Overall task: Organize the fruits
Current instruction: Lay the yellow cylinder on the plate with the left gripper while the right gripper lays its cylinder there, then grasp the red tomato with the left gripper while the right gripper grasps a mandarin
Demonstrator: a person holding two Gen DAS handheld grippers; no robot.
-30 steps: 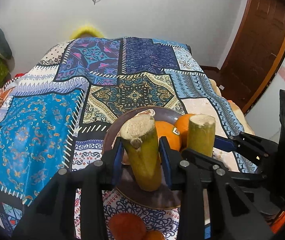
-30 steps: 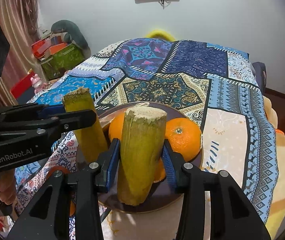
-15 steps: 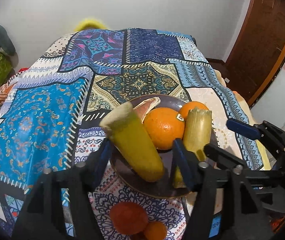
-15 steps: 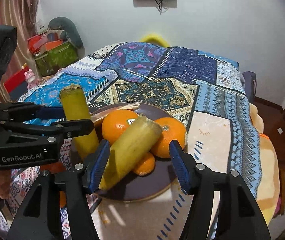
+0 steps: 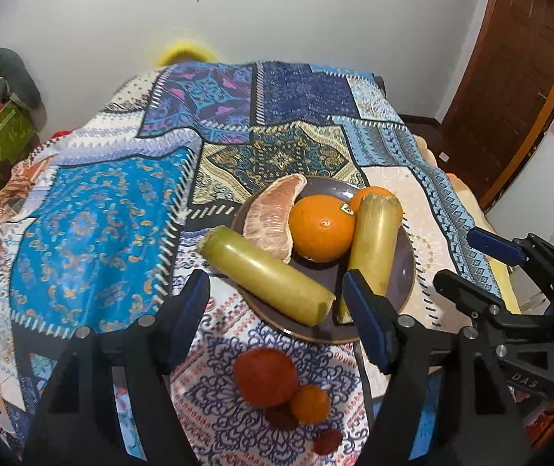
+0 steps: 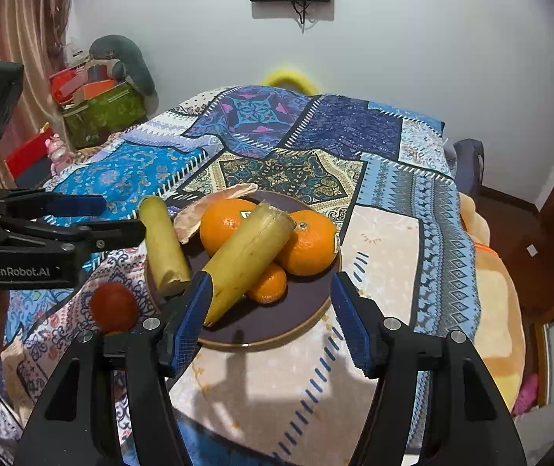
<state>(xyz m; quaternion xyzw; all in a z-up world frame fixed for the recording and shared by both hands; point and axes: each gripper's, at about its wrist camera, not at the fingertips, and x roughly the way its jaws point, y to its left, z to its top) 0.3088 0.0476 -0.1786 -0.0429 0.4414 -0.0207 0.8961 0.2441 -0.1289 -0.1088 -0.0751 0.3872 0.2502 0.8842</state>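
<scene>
A dark plate point(image 5: 408, 272) on the patchwork bedspread holds two yellow-green cane pieces. One cane piece point(image 5: 265, 273) lies across the plate's left rim; the other point(image 5: 374, 244) leans on the oranges point(image 5: 321, 227). A pomelo segment point(image 5: 273, 217) lies beside them. My left gripper point(image 5: 275, 283) is open and its jaws are still opening, pads clear of the left cane piece just beyond them. My right gripper point(image 6: 271, 283) is open, with the leaning cane piece point(image 6: 249, 260) lying free ahead of its tips. The left gripper point(image 6: 117, 217) also shows at the left of the right wrist view.
A red fruit point(image 5: 265, 376), a small orange point(image 5: 309, 404) and a small dark red fruit point(image 5: 327, 440) lie on the cloth in front of the plate. The bed drops off at the right towards a wooden door point(image 5: 509, 77). Boxes and clutter point(image 6: 102, 112) stand at the left.
Both grippers held a cane piece upright over the plate a second ago. Both opened, the pieces tipped over onto the plate, and both grippers pulled back and up.
</scene>
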